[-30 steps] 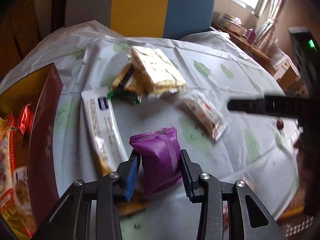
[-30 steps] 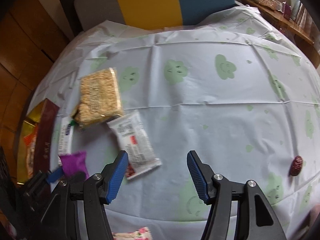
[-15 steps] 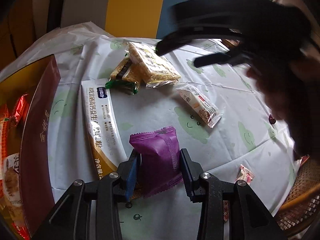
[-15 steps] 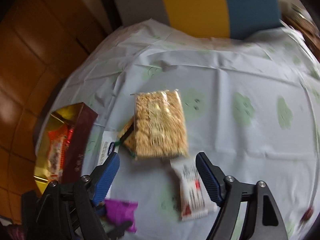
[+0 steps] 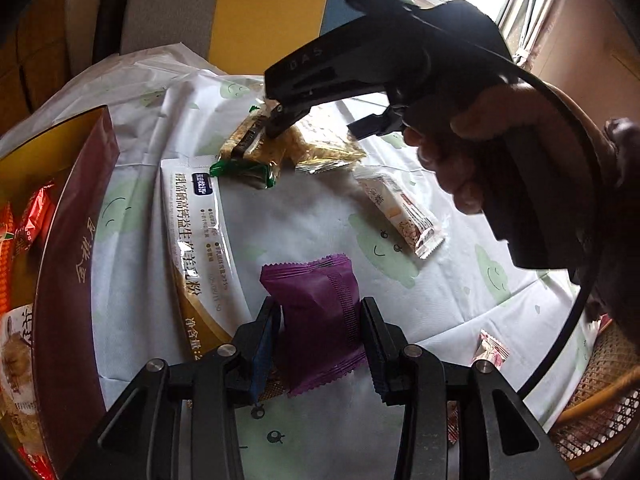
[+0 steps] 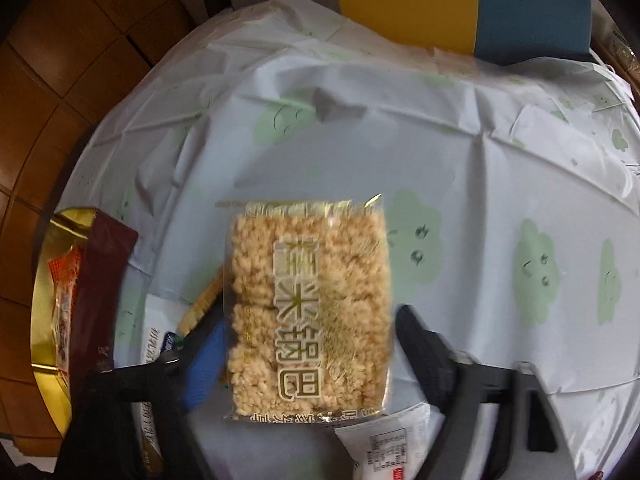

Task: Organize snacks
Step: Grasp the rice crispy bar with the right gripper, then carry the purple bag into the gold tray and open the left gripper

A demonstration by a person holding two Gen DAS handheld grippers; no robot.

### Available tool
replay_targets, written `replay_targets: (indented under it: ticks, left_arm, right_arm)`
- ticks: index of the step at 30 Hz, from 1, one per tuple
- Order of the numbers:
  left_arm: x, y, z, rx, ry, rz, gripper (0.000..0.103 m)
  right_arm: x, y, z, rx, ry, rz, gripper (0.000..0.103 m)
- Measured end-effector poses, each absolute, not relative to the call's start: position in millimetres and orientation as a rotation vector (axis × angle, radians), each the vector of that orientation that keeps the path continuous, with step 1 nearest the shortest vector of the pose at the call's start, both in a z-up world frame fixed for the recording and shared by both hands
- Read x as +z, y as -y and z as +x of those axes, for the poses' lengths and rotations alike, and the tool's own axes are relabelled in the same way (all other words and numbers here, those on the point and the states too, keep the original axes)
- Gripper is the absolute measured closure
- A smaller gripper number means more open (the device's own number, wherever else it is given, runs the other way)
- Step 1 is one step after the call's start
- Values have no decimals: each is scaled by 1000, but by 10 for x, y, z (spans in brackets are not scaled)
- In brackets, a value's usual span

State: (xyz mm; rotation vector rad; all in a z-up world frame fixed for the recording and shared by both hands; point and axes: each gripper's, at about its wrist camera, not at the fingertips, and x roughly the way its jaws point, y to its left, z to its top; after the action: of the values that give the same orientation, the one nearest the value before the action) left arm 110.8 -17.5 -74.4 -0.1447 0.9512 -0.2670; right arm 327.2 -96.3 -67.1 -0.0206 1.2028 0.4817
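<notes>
Left wrist view: box (image 5: 60,264) at left edge of tabletop (image 5: 304,216), wrapped snacks inside it. Long flat packet (image 5: 196,240) lies just right of box. Pouch (image 5: 316,320) sits between left gripper (image 5: 318,334) fingers, nearest the camera. Rice-cracker pack (image 6: 308,308) lies at far centre, overlapping a smaller bar (image 5: 244,152) on its left. Cereal bar (image 5: 404,216) lies right of centre. Small candy (image 5: 490,350) near right edge. Right gripper (image 6: 304,344) is over the rice-cracker pack, fingers either side, closing.
</notes>
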Motion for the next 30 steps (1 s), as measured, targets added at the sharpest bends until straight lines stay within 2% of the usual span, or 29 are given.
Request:
replay_targets:
  ticks: [6, 12, 15, 20, 25, 30]
  left_arm:
    - [-753, 199, 1089, -261, -943, -137, 61]
    - [-740, 230, 1075, -255, -939, -121, 61]
    - [-728, 248, 1086, -251, -941, -112, 62]
    - [-688, 282, 1107, -247, -951, -104, 63]
    - [-559, 309, 1067, -251, -924, -91, 63]
    - [-370, 255, 954, -251, -880, -94, 63]
  right_arm:
    - [-497, 1109, 3064, 459, -1144, 3, 29]
    - [-85, 1621, 2820, 444, -1055, 180, 29]
    - [-33, 1808, 2750, 365, -1085, 167, 29]
    - [-362, 2122, 2505, 173, -1187, 51, 29]
    - [-795, 2345, 2356, 79, -1278, 49, 29]
    - [-809, 2229, 2389, 82, -1266, -12, 26]
